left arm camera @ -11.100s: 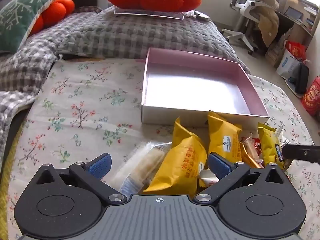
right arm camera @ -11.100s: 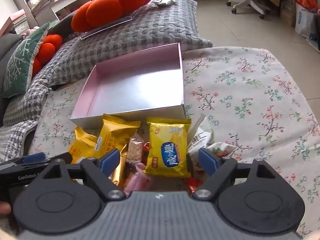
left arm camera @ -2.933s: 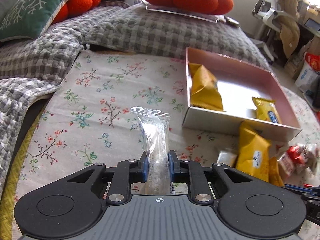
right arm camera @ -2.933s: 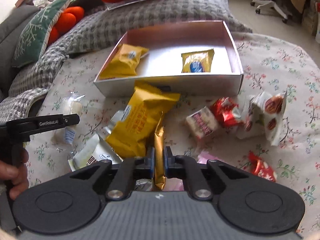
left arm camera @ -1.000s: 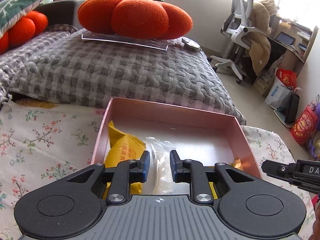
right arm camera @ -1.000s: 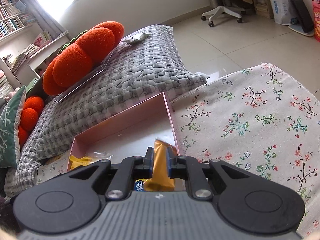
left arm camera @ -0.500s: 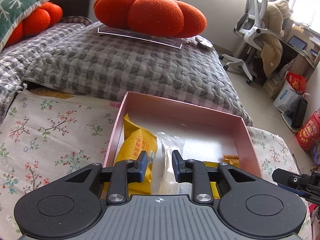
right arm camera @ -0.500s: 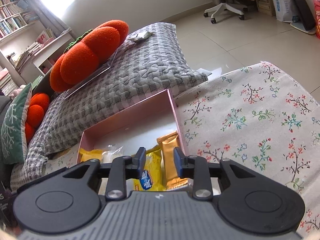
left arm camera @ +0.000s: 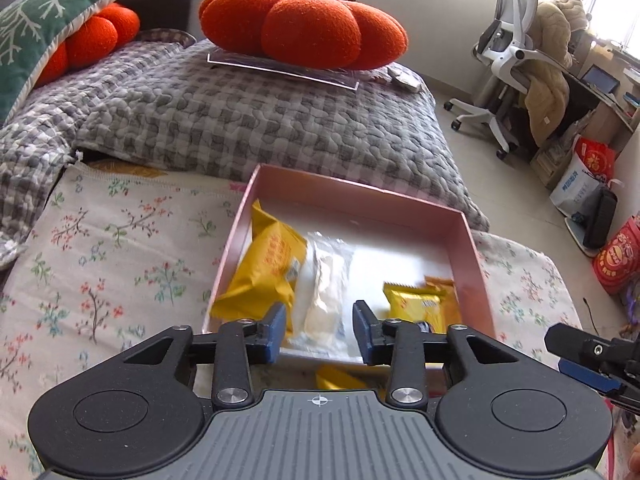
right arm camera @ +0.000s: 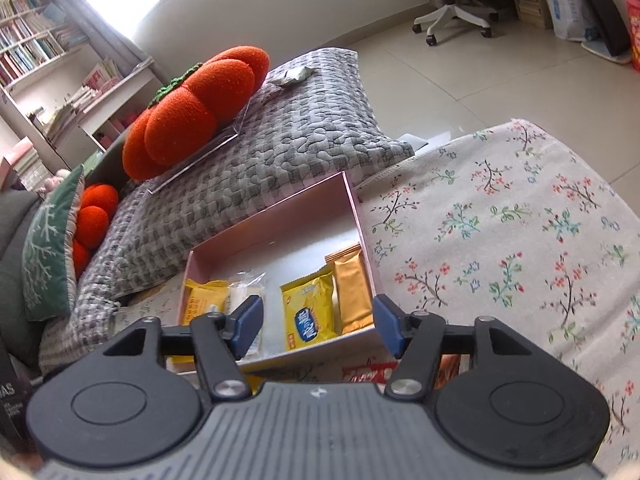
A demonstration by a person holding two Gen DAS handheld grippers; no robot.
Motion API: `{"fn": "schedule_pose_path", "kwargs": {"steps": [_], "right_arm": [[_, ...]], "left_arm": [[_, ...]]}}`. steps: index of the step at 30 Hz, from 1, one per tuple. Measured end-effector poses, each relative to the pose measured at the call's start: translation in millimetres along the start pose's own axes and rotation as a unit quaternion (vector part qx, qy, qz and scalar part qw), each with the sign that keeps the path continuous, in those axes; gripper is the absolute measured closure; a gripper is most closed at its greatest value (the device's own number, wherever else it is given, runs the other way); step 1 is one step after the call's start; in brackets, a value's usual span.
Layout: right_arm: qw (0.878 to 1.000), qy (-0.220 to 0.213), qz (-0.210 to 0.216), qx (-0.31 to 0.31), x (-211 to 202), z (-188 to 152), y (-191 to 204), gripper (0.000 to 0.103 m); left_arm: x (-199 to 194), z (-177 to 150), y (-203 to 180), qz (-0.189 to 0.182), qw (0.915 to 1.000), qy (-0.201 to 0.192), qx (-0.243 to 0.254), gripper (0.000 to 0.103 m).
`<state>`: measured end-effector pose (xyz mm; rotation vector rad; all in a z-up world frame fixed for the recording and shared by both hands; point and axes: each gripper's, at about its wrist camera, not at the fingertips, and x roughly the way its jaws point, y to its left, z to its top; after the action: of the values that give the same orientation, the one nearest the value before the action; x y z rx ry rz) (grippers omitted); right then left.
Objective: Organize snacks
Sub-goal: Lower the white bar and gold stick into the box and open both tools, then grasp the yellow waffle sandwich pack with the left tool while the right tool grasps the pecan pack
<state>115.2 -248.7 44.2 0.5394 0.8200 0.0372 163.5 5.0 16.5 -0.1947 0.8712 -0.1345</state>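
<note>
Below both grippers, at bottom frame edge, loose snacks (right arm camera: 366, 372) lie on the counter, nearer than the box (left arm camera: 460, 216). Left gripper (left arm camera: 320, 330) and right gripper (right arm camera: 318, 326) hang over the box, jaws opening, empty; four packets lie inside, long axes running away from camera.

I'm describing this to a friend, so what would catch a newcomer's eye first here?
The big orange pumpkin-shaped plush cushion on the grey quilted bedding at the back. Then the shallow pink cardboard box on the floral tablecloth, holding yellow snack packets, with both grippers' jaws opening, nothing between them.
</note>
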Motion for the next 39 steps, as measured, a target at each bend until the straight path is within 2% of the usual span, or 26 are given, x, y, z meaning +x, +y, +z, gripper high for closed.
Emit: {"fn": "schedule_pose_path", "kwargs": {"steps": [4,14,18,21,28,36,39], "right_arm": [[1.000,0.004,-0.001,-0.008,-10.9,-7.2,2.3,0.037],[1.000,0.002,-0.016,-0.024,-30.7,-20.3,-1.5,0.023],[0.999,0.011,-0.025,-0.037,-35.5,-27.9,-2.2,0.021],[0.998,0.010,-0.041,-0.049,-38.7,-32.3,-2.6,0.018],[0.997,0.038,-0.043,-0.057,-41.1,-44.4,-6.2,0.017],[0.993,0.059,-0.064,-0.075,-33.1,-51.5,-12.1,0.016],[0.994,0.059,-0.069,-0.066,-31.8,-49.7,-17.4,0.016]], "left_arm": [[-13.8,-7.5,-6.6,0.001,0.9999,-0.004,0.014,0.055],[-38.3,-26.7,-5.5,-0.001,0.9998,-0.009,0.020,0.045],[-42.3,-33.0,-4.3,0.009,0.9994,-0.011,0.031,0.041],[-47.5,-38.4,-0.8,0.003,0.9996,-0.010,0.026,0.039],[-55.0,-53.1,1.6,-0.004,0.9991,-0.006,0.041,0.033],[-42.8,-71.2,6.0,-0.002,0.9972,0.021,0.072,0.029],[-36.7,-74.8,6.5,-0.015,0.9967,0.035,0.071,0.029]]}}
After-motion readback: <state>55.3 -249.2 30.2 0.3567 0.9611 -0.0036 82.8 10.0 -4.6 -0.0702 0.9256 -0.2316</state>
